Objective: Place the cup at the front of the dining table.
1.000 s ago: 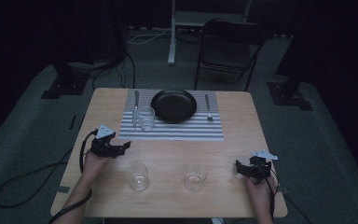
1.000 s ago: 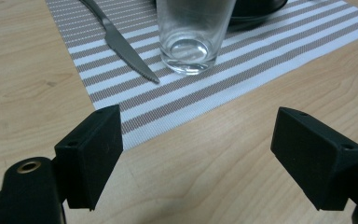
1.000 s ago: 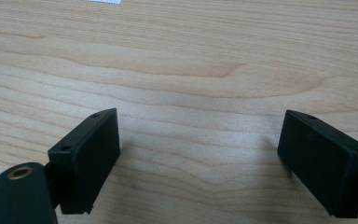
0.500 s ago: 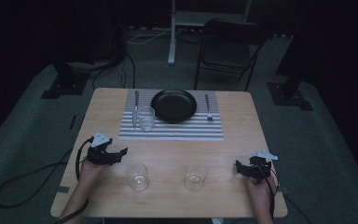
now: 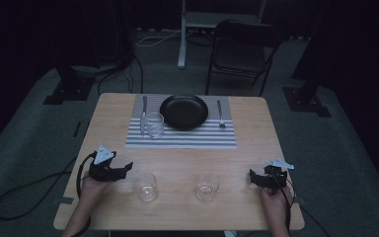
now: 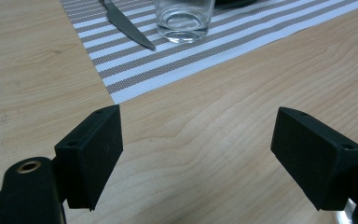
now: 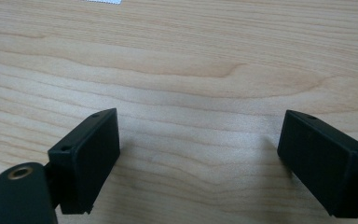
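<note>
I worked at a wooden table (image 5: 256, 148) with bare wood all along its near half, apart from two glasses: one (image 5: 145, 186) near my left gripper (image 5: 123, 170) and another (image 5: 207, 186) between that glass and my right gripper (image 5: 253, 177), each well clear of the near edge. My left gripper's jaws were spread wide over bare wood, holding nothing. My right gripper sat near the right edge, its jaws equally wide apart and empty above the wood. Farther off lay a striped placemat (image 5: 187, 138) with a black plate (image 5: 183, 111), a third glass (image 5: 154, 125) just left of it, a knife (image 5: 143, 112) and a fork (image 5: 220, 113), both with their long axes running away from me.
</note>
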Available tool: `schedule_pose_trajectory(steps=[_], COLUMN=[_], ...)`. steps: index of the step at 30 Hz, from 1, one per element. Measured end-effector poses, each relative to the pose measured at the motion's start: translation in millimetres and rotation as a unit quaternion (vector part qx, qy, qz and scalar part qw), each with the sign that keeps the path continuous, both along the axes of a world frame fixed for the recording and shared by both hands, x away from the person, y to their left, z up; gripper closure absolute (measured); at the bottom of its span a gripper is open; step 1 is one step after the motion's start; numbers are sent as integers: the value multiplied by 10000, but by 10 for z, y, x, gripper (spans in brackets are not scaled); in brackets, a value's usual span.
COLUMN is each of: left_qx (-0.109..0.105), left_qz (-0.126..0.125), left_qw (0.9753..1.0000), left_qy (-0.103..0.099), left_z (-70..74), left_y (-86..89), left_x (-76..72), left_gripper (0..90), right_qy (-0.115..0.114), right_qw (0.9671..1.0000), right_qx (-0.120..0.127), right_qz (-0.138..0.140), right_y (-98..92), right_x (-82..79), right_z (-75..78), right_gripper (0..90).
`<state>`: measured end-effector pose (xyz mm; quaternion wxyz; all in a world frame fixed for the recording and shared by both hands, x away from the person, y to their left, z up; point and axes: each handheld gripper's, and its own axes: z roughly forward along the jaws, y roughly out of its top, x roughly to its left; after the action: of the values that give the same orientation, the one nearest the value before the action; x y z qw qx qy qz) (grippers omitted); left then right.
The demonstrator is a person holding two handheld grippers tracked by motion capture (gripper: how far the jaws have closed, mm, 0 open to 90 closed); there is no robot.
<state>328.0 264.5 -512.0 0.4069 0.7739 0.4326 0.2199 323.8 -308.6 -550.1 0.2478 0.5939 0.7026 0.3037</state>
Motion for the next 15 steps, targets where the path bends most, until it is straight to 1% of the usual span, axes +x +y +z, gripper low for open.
schedule_pose_trajectory(steps=[5, 7, 10, 13, 15], left_qx=[-25, -74, -51, -80, -29], left_qz=[126, 192, 284, 392, 437], left_qw=[9999, 9998, 9996, 9992, 9990], left_qy=[-57, -77, -53, -42, -49], left_z=[-14, -24, -50, -73, -80], left_y=[48, 77, 134, 191, 226], left_x=[-64, -87, -119, -155, -181], left_gripper=[173, 173, 173, 173, 173], right_qy=[-1, -1, -1, 0, 0], right_qw=[10000, 10000, 10000, 10000, 10000], right_qx=[1, 1, 1, 1, 2], right_qz=[0, 0, 1, 0, -1], right_y=[0, 0, 0, 0, 0], right_x=[0, 0, 0, 0, 0], right_z=[0, 0, 0, 0, 0], right_gripper=[123, 124, 123, 124, 123])
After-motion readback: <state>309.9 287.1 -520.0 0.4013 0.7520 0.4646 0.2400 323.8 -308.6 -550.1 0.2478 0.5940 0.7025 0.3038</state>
